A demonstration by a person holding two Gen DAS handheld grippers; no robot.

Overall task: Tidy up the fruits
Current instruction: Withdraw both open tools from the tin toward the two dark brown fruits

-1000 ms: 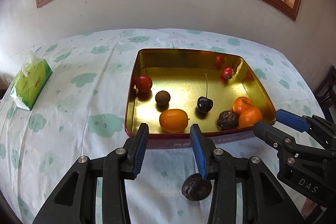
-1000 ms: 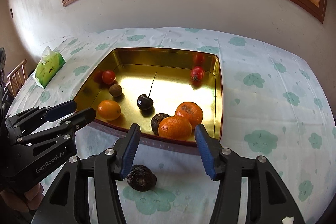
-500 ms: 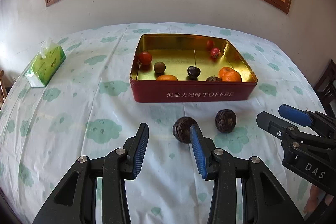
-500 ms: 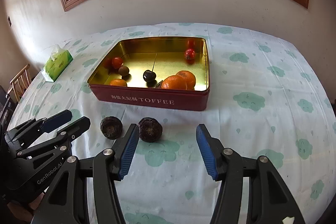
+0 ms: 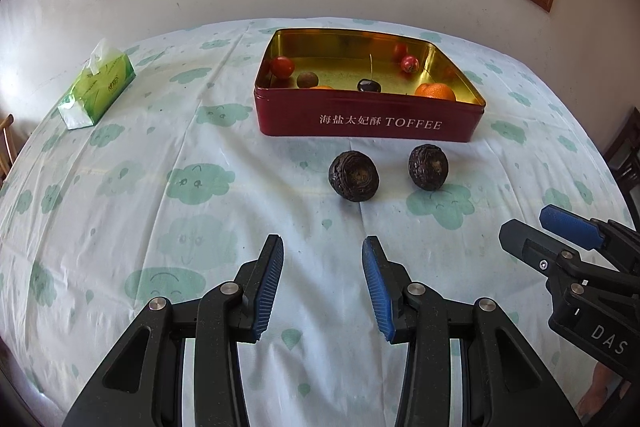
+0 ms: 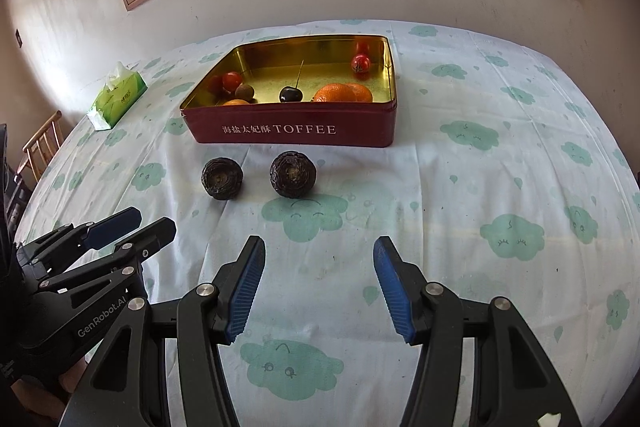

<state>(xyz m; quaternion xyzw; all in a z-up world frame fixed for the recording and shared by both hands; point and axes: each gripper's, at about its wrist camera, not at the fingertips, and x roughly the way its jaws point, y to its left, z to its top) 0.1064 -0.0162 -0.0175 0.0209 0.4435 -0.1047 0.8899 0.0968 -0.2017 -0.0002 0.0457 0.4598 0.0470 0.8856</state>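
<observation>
Red tin [image 5: 368,125]: sitting toward the far middle of the table [image 5: 120,227], open-topped, gold inside, white "TOFFEE" lettering with Chinese characters showing on its near wall.

Contents of tin: a red tomato [image 5: 281,67] lying at the left with a small brown fruit [image 5: 307,79] just beside it; a dark cherry [image 5: 369,85] with a long upright stem sitting near the middle; an orange fruit [image 6: 236,102] peeking over the near wall at the left; two oranges [image 6: 344,93] touching each other at the right; a small red fruit [image 5: 409,63] resting at the far right corner.

Two dark wrinkled fruits: lying on the cloth just near of the tin, apart from each other, the left one [image 5: 353,176] and the right one [image 5: 428,167], each showing a round hollow facing the camera.

Left gripper [image 5: 322,285]: hovering near of the dark fruits, blue pads standing apart, gripping nothing.

Right gripper [image 6: 318,285]: hovering alongside, jaws parted somewhat wider, also gripping nothing.

Tissue pack [image 5: 98,89]: green, lying at the far left of the table.

Tablecloth: white, printed with pale green clouds.
</observation>
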